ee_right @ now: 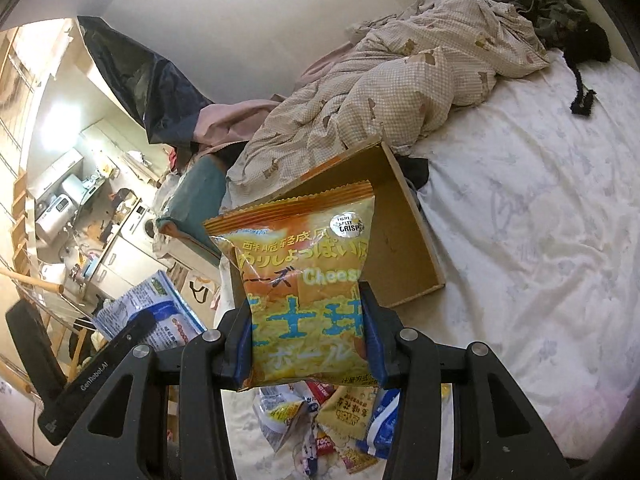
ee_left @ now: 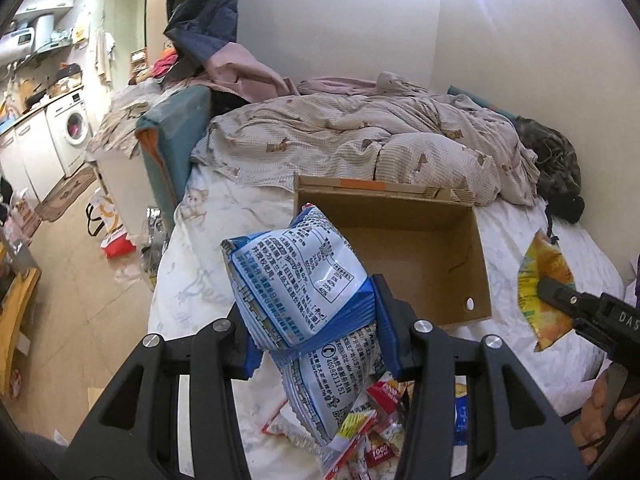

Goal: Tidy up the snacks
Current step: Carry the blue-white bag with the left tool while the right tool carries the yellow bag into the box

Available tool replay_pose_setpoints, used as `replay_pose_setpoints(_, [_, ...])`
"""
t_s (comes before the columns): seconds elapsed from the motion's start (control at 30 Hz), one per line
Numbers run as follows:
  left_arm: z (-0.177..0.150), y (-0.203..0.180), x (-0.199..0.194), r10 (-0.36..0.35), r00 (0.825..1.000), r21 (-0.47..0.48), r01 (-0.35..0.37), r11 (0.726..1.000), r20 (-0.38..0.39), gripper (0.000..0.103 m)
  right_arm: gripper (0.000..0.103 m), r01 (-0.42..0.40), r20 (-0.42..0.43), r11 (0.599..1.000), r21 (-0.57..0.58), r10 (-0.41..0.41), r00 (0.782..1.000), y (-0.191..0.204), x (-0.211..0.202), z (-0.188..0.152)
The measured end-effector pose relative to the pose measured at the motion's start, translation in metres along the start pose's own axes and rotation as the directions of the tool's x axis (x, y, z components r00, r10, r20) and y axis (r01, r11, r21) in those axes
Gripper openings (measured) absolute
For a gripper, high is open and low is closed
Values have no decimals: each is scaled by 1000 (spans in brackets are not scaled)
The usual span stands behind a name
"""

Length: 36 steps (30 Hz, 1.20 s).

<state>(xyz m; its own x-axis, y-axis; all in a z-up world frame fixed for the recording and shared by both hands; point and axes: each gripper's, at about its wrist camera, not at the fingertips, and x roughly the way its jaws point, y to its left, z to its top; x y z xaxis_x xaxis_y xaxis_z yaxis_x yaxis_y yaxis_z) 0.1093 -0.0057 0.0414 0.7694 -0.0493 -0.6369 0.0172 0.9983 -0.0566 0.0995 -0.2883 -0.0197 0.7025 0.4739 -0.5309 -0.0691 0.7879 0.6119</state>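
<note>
Two tongs pinch snacks: left gripper [ee_left: 316,344] clamps a blue-white packet [ee_left: 298,292], right gripper [ee_right: 308,344] a yellow cheese bag [ee_right: 304,296], cardboard box [ee_left: 404,240] at twelve o'clock.

Bed [ee_left: 248,216] with white sheet and crumpled checked duvet [ee_left: 360,140] against plain pale walls [ee_left: 340,20]; wood-tone floor [ee_left: 80,248] at left leads to a lit kitchen with washing machine [ee_left: 74,128] and white cabinets [ee_left: 28,156]
</note>
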Motion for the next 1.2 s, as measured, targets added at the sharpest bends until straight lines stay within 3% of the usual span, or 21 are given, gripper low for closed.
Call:
replay_pose_setpoints(0.5, [33, -14, 64, 13, 998, 55, -10, 998, -63, 42, 47, 18, -72, 1000, -21, -20, 997, 6, 53, 25])
replay_pose_setpoints(0.97, [26, -28, 122, 52, 993, 139, -37, 990, -108, 42, 47, 110, -154, 993, -52, -117, 981, -10, 110, 48])
replay_pose_setpoints(1.2, [20, -26, 144, 20, 985, 117, 0, 993, -172, 43, 47, 133, -216, 990, -35, -138, 967, -17, 127, 43])
